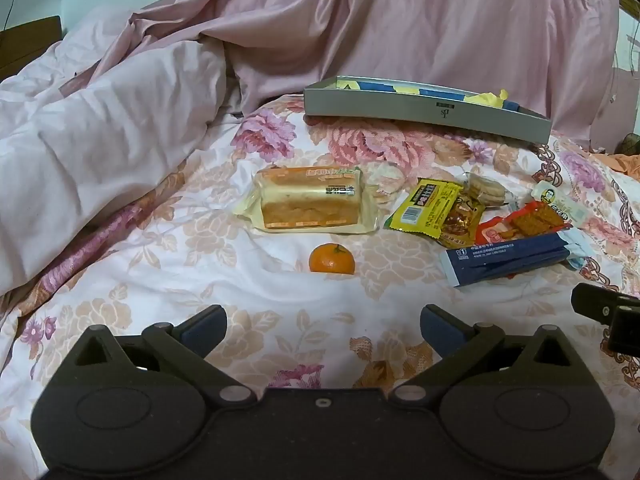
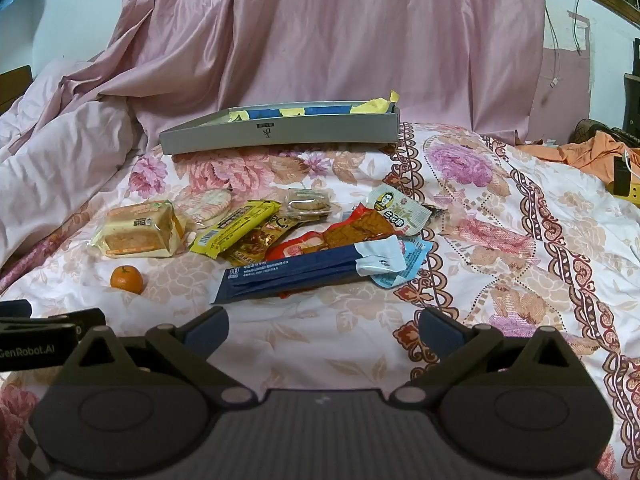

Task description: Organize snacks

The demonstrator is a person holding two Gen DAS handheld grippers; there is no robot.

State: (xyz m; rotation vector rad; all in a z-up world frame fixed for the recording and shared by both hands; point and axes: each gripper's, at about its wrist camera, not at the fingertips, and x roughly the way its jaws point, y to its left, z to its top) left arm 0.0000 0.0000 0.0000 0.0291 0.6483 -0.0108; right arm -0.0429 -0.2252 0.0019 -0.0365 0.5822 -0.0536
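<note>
**Grippers hang wide over a bed strewn with snacks**

Left gripper (image 1: 322, 322) hovers above a floral bedspread (image 1: 168, 264), its blue-padded fingers spread fully apart with nothing between them. Just ahead lies a small tangerine (image 1: 332, 259), and beyond it a wrapped sandwich cake (image 1: 310, 204). To the right sits a loose heap of packets: a yellow snack bar (image 1: 424, 206), a clear pack of round biscuits (image 1: 486, 192), a red pouch (image 1: 524, 222) and a long navy packet (image 1: 508, 258) nearest the camera. At the far edge of the bedspread rests a shallow grey box (image 1: 424, 110), open on top, with yellow and blue material showing above its rim; what that is cannot be told. Pink bedding (image 1: 360, 20) is piled behind it.

From the right wrist, the right gripper (image 2: 323, 324) is likewise released and empty, poised before the navy packet (image 2: 292, 276). The tangerine (image 2: 127, 279) lies apart at left, the sandwich cake (image 2: 140, 230) behind it. A white packet with a printed portrait (image 2: 396, 208) lies beside the red pouch (image 2: 304, 246). The grey box (image 2: 280, 132) stands well behind the heap, holding none of the loose snacks.
</note>
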